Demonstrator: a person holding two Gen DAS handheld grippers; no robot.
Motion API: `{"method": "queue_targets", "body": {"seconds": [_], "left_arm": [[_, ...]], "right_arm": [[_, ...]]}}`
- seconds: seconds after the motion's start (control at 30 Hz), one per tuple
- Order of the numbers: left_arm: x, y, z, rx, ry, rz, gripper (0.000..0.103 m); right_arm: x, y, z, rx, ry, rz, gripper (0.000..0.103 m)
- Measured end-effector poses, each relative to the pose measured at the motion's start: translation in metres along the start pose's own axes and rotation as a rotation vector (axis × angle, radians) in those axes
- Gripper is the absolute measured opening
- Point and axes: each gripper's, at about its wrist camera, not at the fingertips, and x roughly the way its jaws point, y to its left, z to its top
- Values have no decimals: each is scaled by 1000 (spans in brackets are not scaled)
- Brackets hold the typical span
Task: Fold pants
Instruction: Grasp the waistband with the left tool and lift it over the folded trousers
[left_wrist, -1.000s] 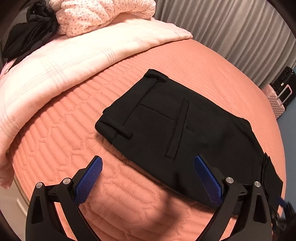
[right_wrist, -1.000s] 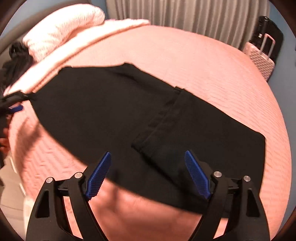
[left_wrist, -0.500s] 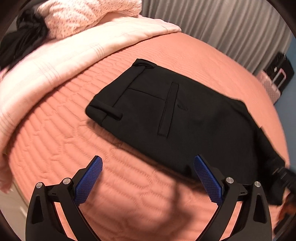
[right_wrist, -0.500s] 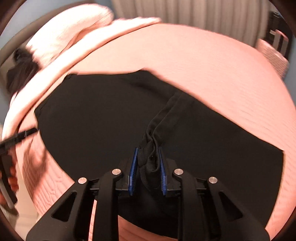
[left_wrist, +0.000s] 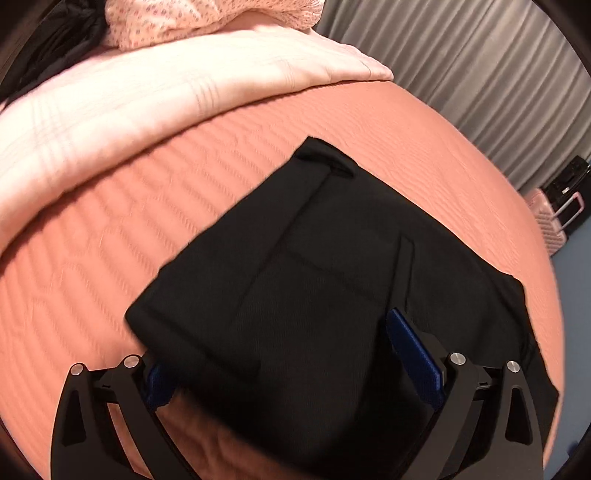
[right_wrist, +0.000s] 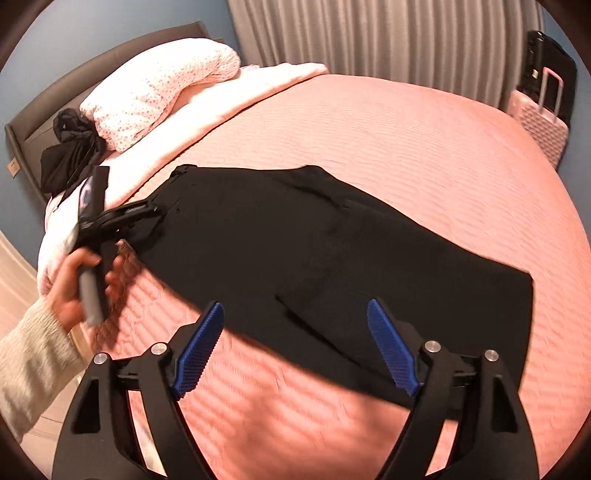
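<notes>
Black folded pants (right_wrist: 332, 258) lie flat across the middle of a bed with a quilted salmon-pink cover (right_wrist: 406, 140). At the bottom of the right wrist view, the right gripper (right_wrist: 295, 343) hangs above the pants' near edge, its jaws having just swung wide open with nothing between them. At centre left, a hand (right_wrist: 74, 288) in a cream knit sleeve holds the left gripper (left_wrist: 295, 373), jaws wide apart, straddling the waistband end. A pale pink blanket (left_wrist: 147, 103) fills the upper left.

Black pants (right_wrist: 332, 251) and pale blanket (right_wrist: 221, 107) lie on the pink bed (right_wrist: 424, 147).
</notes>
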Motion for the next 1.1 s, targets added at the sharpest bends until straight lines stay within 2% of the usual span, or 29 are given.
{"method": "queue_targets", "body": {"seconds": [0.07,0.1,0.13,0.2,0.3,0.4,0.5,0.6,0.67,0.73,0.83,0.9,0.93,1.0,1.03,1.1], "left_arm": [[1,-4,6,21,-21,47,78],[0,-3,8,26,-26,56,55],[-5,-2,11,25,-30,43,28],[-28,-9,19,30,-65,5,19],[-74,-60,23,189,-153,4,16],[-120,-137,8,355,-206,-65,15],[-157,-222,-33,508,-238,-151,15],[-177,-290,-78,608,-227,-247,15],[-174,-333,-116,658,-161,-306,15],[-159,-367,-154,695,-77,-329,15],[-112,-408,-216,739,75,-322,15],[-72,-423,-257,763,202,-276,15],[-63,-428,-277,790,195,-242,15],[-72,-439,-297,898,86,-171,15],[-75,-446,-303,931,72,-147,15],[-79,-451,-294,886,104,-176,15]], "right_arm": [[-12,-10,-10,25,7,-24,80],[-18,-13,-15,36,6,-35,80],[-23,-17,-18,47,4,-44,80],[-38,-30,-28,79,-6,-77,80],[-55,-51,-36,130,-31,-102,81],[-72,-73,-46,184,-58,-131,81],[-89,-101,-59,249,-80,-149,81],[-107,-128,-78,312,-107,-157,81],[-117,-150,-96,367,-116,-157,81],[-122,-163,-109,406,-113,-157,81],[-130,-193,-137,488,-101,-155,81],[-132,-206,-151,531,-96,-152,81],[-133,-213,-157,554,-94,-146,81],[-138,-227,-169,582,-100,-146,81],[-140,-230,-172,587,-105,-150,81],[-142,-238,-178,603,-109,-152,81]]}}
